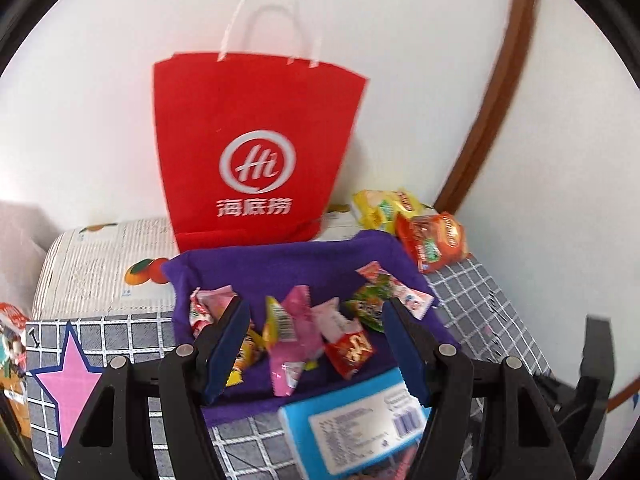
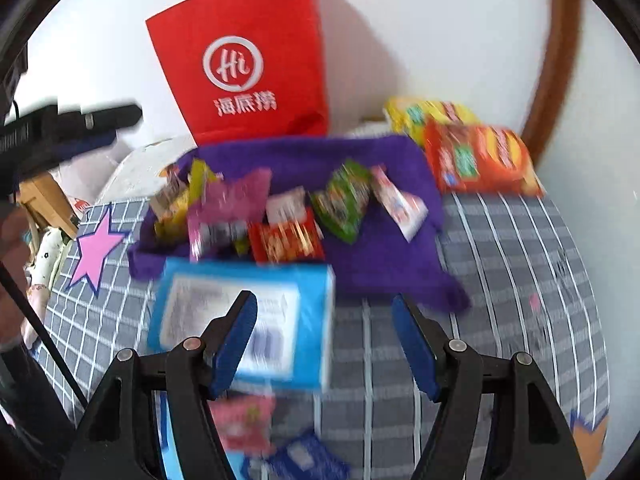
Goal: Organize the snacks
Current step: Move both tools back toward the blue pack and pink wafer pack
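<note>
Several small snack packets (image 1: pixel 296 332) (image 2: pixel 280 216) lie in a heap on a purple cloth (image 1: pixel 304 264) (image 2: pixel 380 264). A light blue box (image 1: pixel 360 420) (image 2: pixel 244 320) rests at the cloth's near edge. My left gripper (image 1: pixel 315 301) hovers open above the heap, with nothing between its blue pads. My right gripper (image 2: pixel 323 296) is open too, and its left finger (image 2: pixel 236 332) hangs over the blue box. A yellow bag (image 1: pixel 380 206) (image 2: pixel 420 116) and an orange bag (image 1: pixel 436 242) (image 2: pixel 480 160) lie at the back right.
A red paper bag (image 1: pixel 256 152) (image 2: pixel 248 60) stands against the white wall behind the cloth. The surface is a grey checked cover (image 1: pixel 488 300) (image 2: pixel 520 280) with a pink star (image 1: pixel 72 380) (image 2: pixel 98 244). A pink packet (image 2: pixel 244 420) and a dark blue one (image 2: pixel 304 460) lie nearest. The left gripper (image 2: pixel 80 124) shows in the right wrist view.
</note>
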The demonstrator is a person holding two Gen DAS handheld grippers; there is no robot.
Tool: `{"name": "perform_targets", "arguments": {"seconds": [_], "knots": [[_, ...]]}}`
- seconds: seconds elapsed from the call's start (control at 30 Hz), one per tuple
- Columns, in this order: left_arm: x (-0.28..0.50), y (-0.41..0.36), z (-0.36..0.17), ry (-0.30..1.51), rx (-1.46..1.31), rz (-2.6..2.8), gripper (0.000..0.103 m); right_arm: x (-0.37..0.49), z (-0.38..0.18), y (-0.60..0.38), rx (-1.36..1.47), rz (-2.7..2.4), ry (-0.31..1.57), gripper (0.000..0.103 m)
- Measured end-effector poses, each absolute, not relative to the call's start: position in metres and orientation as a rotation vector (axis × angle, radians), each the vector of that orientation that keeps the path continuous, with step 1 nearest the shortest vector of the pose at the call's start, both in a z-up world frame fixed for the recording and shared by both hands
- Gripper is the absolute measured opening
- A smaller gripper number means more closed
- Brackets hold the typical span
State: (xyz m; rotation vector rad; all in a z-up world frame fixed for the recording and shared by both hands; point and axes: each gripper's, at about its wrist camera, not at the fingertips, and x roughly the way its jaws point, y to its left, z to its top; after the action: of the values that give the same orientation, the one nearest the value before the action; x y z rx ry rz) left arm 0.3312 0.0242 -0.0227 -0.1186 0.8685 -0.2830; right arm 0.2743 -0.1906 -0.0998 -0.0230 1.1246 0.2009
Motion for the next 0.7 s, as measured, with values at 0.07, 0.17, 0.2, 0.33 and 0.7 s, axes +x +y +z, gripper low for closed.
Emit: {"name": "perform_targets", "arguments": {"seconds": [0.07, 0.17, 0.2, 0.33, 0.7], "knots": [[0.321, 0.019, -0.019, 0.868, -0.113, -0.296, 0.067, 0.255, -0.107, -0.201, 0.01, 0.216, 1.143, 0.07], [0.302, 0.02, -0.023, 0.901, -0.136, -0.32, 0.067, 0.226, -0.121, -0.212, 0.021, 0.231, 1.16, 0.069], [0.296, 0.023, -0.026, 0.914, -0.14, -0.328, 0.067, 0.218, -0.126, -0.215, 0.015, 0.233, 1.165, 0.068], [0.276, 0.039, -0.037, 0.96, -0.165, -0.297, 0.067, 0.187, -0.141, -0.219, 0.003, 0.286, 1.177, 0.067], [0.214, 0.061, -0.045, 0.991, -0.119, -0.243, 0.067, 0.167, -0.167, -0.19, -0.184, 0.359, 1.14, 0.067]]}}
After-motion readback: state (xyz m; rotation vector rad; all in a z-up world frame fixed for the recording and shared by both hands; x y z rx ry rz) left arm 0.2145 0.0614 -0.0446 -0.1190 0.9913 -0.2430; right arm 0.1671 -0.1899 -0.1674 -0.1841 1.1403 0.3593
